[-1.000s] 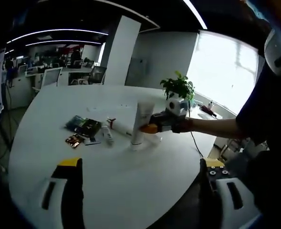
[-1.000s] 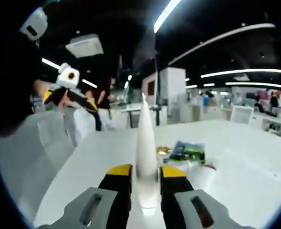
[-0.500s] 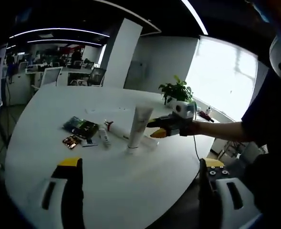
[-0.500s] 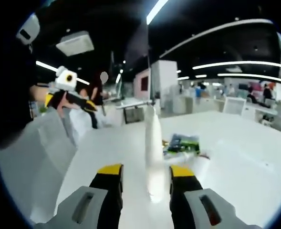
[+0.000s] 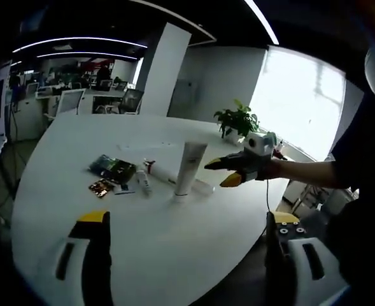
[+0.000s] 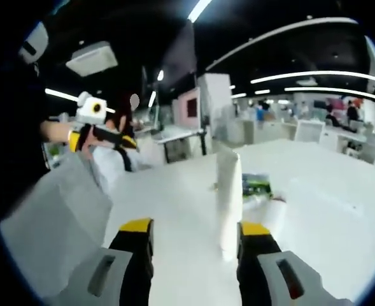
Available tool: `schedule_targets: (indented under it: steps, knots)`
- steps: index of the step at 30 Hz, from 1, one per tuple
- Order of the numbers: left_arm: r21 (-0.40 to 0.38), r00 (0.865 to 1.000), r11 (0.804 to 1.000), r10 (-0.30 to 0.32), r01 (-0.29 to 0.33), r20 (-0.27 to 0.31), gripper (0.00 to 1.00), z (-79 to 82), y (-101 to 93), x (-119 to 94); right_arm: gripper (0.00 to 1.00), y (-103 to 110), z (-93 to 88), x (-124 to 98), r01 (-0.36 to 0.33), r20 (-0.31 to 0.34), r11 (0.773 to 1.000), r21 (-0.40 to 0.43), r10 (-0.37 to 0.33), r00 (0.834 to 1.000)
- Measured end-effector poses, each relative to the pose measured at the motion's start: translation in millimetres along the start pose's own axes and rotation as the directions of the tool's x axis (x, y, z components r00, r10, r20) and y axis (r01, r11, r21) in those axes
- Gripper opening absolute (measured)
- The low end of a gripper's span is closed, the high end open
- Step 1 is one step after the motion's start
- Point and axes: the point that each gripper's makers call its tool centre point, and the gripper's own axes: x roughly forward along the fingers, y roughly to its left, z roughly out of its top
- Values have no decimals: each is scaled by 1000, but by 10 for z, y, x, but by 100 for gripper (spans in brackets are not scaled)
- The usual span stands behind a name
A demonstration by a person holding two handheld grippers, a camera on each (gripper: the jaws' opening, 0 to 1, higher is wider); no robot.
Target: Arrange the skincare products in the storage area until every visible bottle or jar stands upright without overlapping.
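White tube [image 6: 228, 203] upright on surface [image 5: 174, 242], long axis vertical, just ahead between right gripper [image 6: 195, 237] jaws | jaws wide, holding nothing | left gripper [image 5: 187, 223] wide, farther off, empty.

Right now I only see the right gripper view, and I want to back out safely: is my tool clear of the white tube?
Observer: Yes. In the left gripper view the right tool is open beside the standing tube, apart from it.
Operator: Anything lying down nearby?
Observer: A second white tube lies flat just behind the standing one.
Operator: Anything else down?
Observer: A small white bottle lies on its side on the table, between that tube and the dark box.
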Motion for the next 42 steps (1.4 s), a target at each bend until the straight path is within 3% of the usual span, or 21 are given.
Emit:
schedule_targets:
  steps: [10, 19, 24, 33, 42]
  knots:
    - [-7, 1000, 1000, 8, -8, 10, 96, 16, 36, -80, 57, 179, 34, -198, 81, 4, 994, 69, -81, 997]
    - [-13, 1000, 1000, 18, -18, 4, 96, -30, 83, -133, 69, 322, -47, -329, 145, -23, 982, 124, -144, 989]
    - [-9, 1000, 1000, 19, -19, -2, 96, -47, 99, -141, 82, 342, -60, -400, 190, -38, 971, 145, -186, 982]
    - [-2, 999, 999, 54, -54, 5, 96, -35, 249, -237, 83, 397, -138, -508, 243, -79, 953, 181, -232, 969]
    - [-12, 997, 997, 80, -80, -8, 96, -137, 311, -324, 89, 442, -112, -636, 296, -59, 933, 205, -291, 955]
